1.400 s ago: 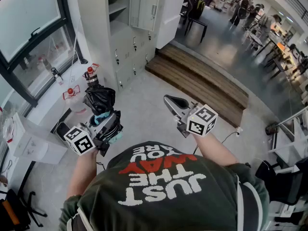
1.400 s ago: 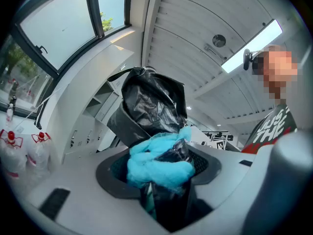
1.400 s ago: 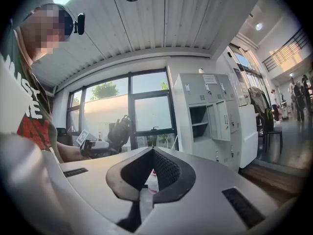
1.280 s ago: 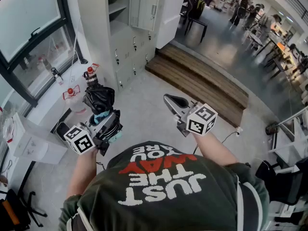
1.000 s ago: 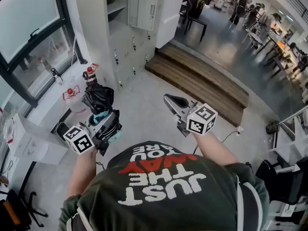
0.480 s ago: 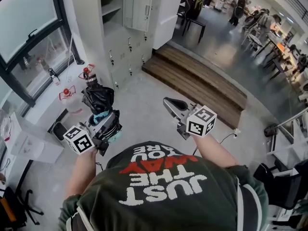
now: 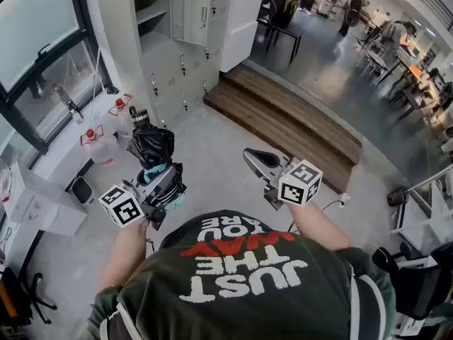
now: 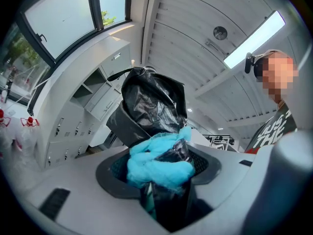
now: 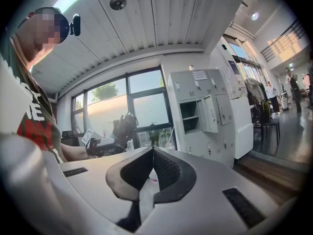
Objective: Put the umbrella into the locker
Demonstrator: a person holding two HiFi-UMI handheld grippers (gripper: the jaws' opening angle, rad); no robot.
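Note:
A folded black umbrella (image 7: 151, 146) with a teal cloth part at its lower end stands up out of my left gripper (image 7: 160, 178), which is shut on it. In the left gripper view the umbrella (image 8: 152, 110) fills the space between the jaws of the left gripper (image 8: 159, 174), teal cloth bunched at the pads. My right gripper (image 7: 255, 159) is held out at the same height, shut with nothing in it; its pads meet in the right gripper view (image 9: 152, 154). The grey locker bank (image 7: 172, 55) stands ahead at the left, one upper door (image 7: 193, 11) open; the lockers (image 9: 203, 112) also show in the right gripper view.
A low wooden step (image 7: 283, 125) runs along the floor right of the lockers. Water jugs with red caps (image 7: 93, 144) and a white box (image 7: 39, 205) sit under the window at the left. A chair (image 7: 281, 28) and several people are far back.
The person has walked forward: lockers, step and jugs have slid nearer and leftward in the head view. Both grippers keep their pose, the left still holding the umbrella.

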